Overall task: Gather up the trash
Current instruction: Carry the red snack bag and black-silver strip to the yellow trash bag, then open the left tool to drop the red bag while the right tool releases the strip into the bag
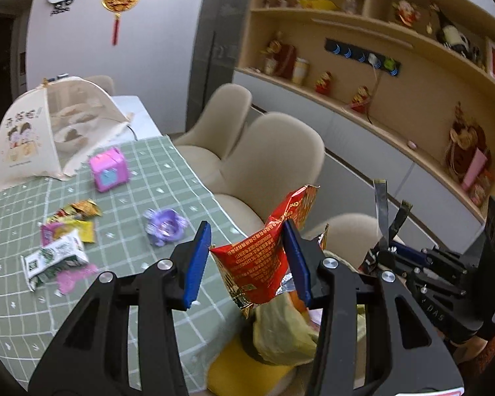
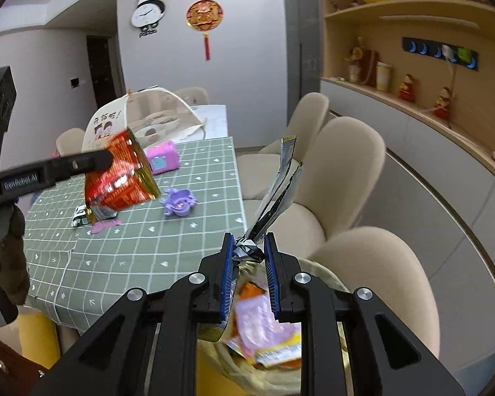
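Checked tablecloth, wrappers, chairs

"GenRobot.AI" on left hand-held gripper

Beige chairs, mesh food cover, panda clock, pink box

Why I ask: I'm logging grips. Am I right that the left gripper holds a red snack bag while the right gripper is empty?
Not quite. The right gripper is shut on a crumpled silver wrapper, as the right wrist view shows. The left gripper does hold the red snack bag.
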Demonstrator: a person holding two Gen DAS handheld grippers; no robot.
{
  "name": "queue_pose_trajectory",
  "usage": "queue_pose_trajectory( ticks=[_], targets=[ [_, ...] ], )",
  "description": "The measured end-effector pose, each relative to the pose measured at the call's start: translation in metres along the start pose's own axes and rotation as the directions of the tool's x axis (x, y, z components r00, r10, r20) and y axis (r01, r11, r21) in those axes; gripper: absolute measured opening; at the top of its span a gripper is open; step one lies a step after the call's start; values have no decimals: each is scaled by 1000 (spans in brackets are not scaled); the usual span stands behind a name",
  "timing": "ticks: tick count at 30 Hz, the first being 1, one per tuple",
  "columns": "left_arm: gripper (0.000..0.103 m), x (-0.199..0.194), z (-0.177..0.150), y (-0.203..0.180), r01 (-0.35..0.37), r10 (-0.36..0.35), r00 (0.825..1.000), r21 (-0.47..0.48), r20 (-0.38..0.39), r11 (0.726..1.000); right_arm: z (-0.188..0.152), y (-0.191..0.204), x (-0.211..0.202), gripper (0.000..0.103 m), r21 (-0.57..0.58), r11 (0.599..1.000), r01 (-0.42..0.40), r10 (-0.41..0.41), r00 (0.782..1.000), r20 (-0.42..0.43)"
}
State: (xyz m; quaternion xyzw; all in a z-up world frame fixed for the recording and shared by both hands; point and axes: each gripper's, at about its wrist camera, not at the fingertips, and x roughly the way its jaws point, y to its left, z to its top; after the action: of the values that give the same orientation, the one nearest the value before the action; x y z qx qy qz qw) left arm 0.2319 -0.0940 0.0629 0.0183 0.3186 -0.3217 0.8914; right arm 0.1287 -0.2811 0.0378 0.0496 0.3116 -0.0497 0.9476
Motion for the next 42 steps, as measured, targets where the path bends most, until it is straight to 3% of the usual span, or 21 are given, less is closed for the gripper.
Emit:
queue_pose_trajectory(
  ticks=[7,12,13,17,21,29,32,35,42],
  targets=[
    [43,27,-19,-37,67,-65,995,19,-81,998,-24,-33,-18,19,52,998,46,-46,999,3],
    [43,64,-39,-50,205,-215,960,-71,-179,976,-41,-52,-28,19,91,993,75,-75,997,-3],
    [43,75,-44,-53,234,-248,947,-91,-205,968,-43,-54,-29,19,94,992,79,-79,997,-4],
    [43,103,-56,-63,264,-287,915,-117,-282,957,-50,-62,-32,19,110,989,94,-93,996,-12],
    [43,122,-63,-73,279,-301,898,-114,-320,954,-57,-67,-34,19,124,987,105,-104,994,-14],
    [44,146,-62,-78,276,-295,894,-105,-338,955,-61,-74,-33,19,141,983,116,-114,993,-21],
    [58,152,-63,-75,280,-308,886,-129,-346,951,-62,-76,-31,19,145,982,119,-116,993,-29],
    [59,155,-63,-68,275,-312,880,-152,-357,949,-63,-74,-29,19,150,981,119,-115,993,-36],
    [60,133,-58,-36,238,-282,904,-170,-320,956,-66,-73,0,19,197,979,40,-26,997,-73]
  ],
)
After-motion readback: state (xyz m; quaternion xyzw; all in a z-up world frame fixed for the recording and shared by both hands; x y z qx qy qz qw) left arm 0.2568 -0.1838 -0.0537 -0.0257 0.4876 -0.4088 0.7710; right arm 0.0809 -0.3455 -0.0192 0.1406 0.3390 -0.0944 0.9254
